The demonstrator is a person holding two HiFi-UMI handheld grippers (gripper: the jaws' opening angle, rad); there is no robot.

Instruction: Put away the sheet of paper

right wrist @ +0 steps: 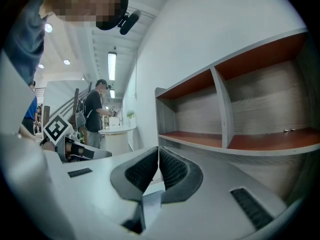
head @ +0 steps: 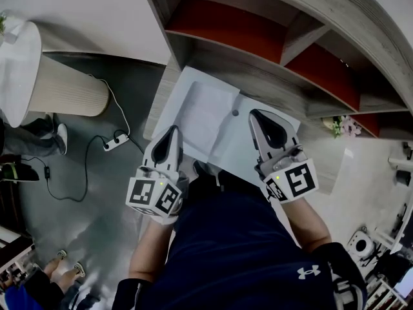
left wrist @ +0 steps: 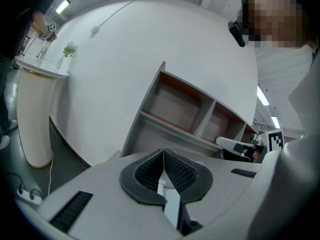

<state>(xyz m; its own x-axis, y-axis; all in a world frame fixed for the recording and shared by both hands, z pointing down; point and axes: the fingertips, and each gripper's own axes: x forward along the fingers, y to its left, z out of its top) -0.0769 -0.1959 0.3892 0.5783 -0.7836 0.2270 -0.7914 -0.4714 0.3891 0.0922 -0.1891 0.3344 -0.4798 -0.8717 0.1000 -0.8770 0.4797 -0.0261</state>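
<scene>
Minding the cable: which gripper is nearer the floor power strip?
Left. The left gripper holds the paper on the power strip side; the right gripper holds its far side.

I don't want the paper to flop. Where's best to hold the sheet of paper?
Its near edge, one grip toward each side, coming from the person's side. The sheet of paper is thin and flat; the left gripper and right gripper pinch it so.

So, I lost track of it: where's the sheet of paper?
Head view, centre: the sheet of paper is pinched by the left gripper and right gripper, near the shelf unit.
</scene>
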